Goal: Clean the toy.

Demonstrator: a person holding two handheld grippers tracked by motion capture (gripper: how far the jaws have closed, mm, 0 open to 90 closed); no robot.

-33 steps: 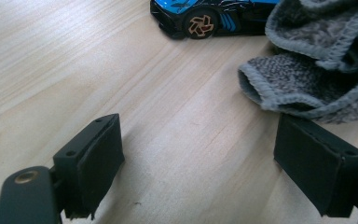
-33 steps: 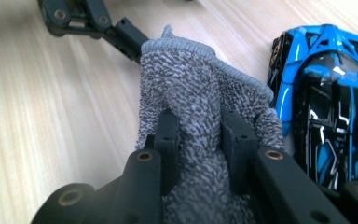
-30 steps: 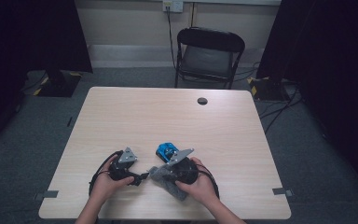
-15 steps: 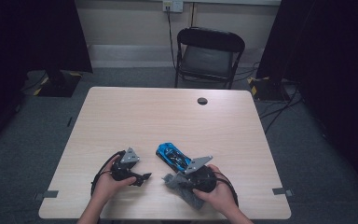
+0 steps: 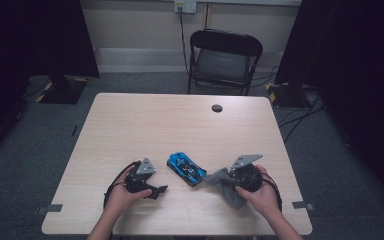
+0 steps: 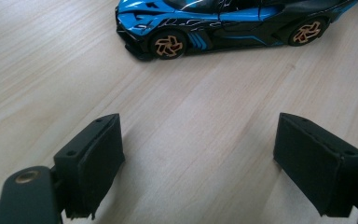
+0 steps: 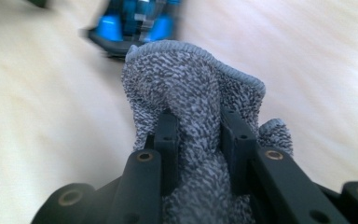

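A blue and black toy car [image 5: 186,168] with gold wheels stands on the wooden table [image 5: 180,125] near its front edge; it is also at the top of the left gripper view [image 6: 228,21] and blurred in the right gripper view [image 7: 133,25]. My left gripper [image 5: 161,190] rests left of the car, jaws open with bare table between them [image 6: 198,158]. My right gripper [image 5: 215,178] is just right of the car, shut on a bunched grey cloth [image 7: 196,116], whose free end [image 5: 230,192] hangs toward the table.
A small black round cap [image 5: 217,108] sits in the tabletop at the far right. A black folding chair [image 5: 225,57] stands beyond the far edge. Cables trail from both grippers near the front edge.
My right gripper has slid to the right with the cloth, off the car, which now stands uncovered between the two grippers. The left gripper has stayed put.
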